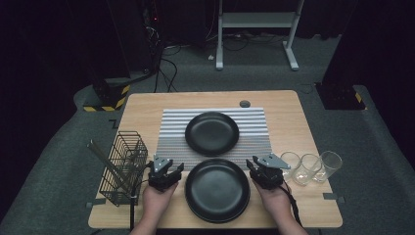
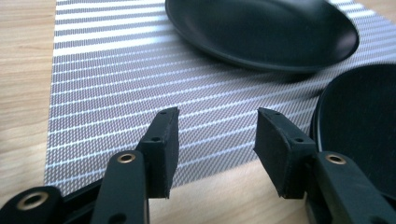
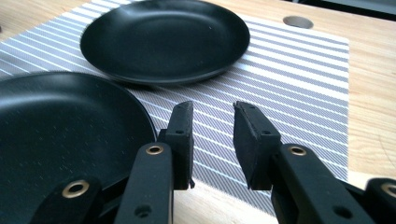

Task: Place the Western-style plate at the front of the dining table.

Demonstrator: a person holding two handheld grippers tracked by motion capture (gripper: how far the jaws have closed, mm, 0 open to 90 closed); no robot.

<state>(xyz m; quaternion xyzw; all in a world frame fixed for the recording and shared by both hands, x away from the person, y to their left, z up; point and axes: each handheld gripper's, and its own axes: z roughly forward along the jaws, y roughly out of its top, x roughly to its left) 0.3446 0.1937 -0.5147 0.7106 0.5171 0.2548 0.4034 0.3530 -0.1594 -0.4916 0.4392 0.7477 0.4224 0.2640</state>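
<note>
The desk [image 1: 147, 112] is the biggest thing, made of light wood. A striped mat [image 1: 171, 127] lies on its middle, reaching toward 12 o'clock.

Two black plates are next in size. The near plate [image 1: 217, 190] sits at 6 o'clock on the desk, with its far edge on the mat. The far plate [image 1: 212, 133] sits on the mat, just past the near one at 12 o'clock. The two plates are close, but I cannot tell if they touch.

A black wire basket [image 1: 125, 166] stands at 9 o'clock from the near plate, at the desk's left edge. Thin sticks lean in it.

Three glasses [image 1: 310, 167] stand in a row at 3 o'clock from the near plate.

The left hand-held gripper [image 1: 170, 172] is just beside the near plate at 9 o'clock. Its jaws stand apart with nothing between them, over the mat's near edge.

The right hand-held gripper [image 1: 254, 166] is just beside the same plate at 3 o'clock, between the plate and the glasses. Its jaws stand a little apart, narrower than the left ones, and hold nothing. The plate's rim lies beside them, not between them.
</note>
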